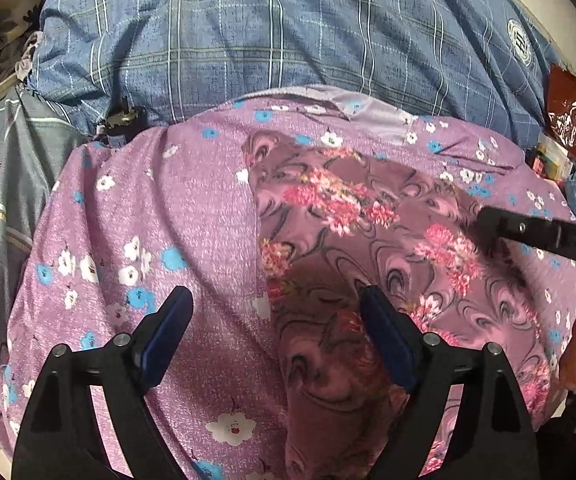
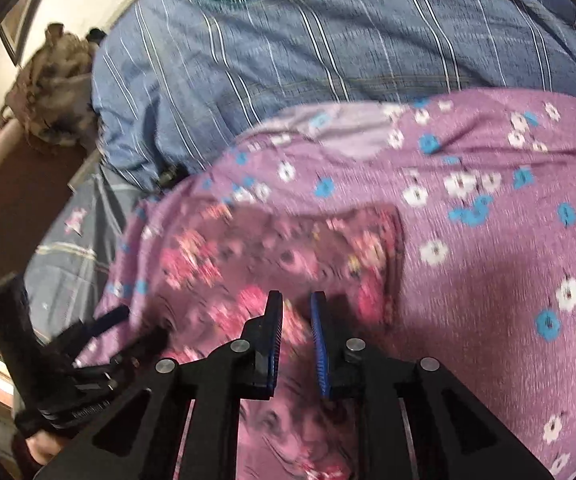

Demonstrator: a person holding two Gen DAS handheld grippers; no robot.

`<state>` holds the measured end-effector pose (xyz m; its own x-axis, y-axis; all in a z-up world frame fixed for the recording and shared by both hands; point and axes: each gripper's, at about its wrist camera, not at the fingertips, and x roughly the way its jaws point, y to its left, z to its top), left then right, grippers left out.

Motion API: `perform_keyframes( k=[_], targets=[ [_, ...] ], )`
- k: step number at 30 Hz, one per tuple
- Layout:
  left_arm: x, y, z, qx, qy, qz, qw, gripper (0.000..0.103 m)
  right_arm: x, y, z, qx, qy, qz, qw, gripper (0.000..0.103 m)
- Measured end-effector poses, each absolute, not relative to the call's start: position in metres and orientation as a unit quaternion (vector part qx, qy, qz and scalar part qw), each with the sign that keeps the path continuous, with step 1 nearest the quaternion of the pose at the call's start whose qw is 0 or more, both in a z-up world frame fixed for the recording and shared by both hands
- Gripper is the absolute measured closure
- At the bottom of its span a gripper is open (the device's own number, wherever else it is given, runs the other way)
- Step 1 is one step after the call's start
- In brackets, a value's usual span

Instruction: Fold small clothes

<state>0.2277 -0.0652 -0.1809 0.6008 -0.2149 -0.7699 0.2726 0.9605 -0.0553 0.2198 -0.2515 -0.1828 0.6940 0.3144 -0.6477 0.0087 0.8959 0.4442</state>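
A small mauve garment point(image 1: 352, 248) printed with pink flower clusters and dark swirls lies on a larger purple cloth point(image 1: 136, 216) dotted with white and blue blossoms, spread over a bed covered in blue plaid bedding point(image 1: 248, 32). The left gripper point(image 1: 276, 312) hovers over the garment's near left edge with its jaws wide apart and nothing between them. The right gripper point(image 2: 297, 320) points down at the garment's near part, jaws drawn almost together with a narrow gap; that view is blurred, so I cannot tell whether fabric is pinched. The garment looks folded, with a straight edge on its left side.
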Motion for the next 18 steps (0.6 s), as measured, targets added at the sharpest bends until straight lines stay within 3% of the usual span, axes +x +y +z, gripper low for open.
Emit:
perform_keyframes(
  k=[18],
  targets=[
    [0.252, -0.056, -0.194, 0.032, 0.436, -0.096, 0.894, 0.012, 0.267, -0.250, -0.211, 0.193, 0.415, 0.017, 0.889, 0.086]
  ],
)
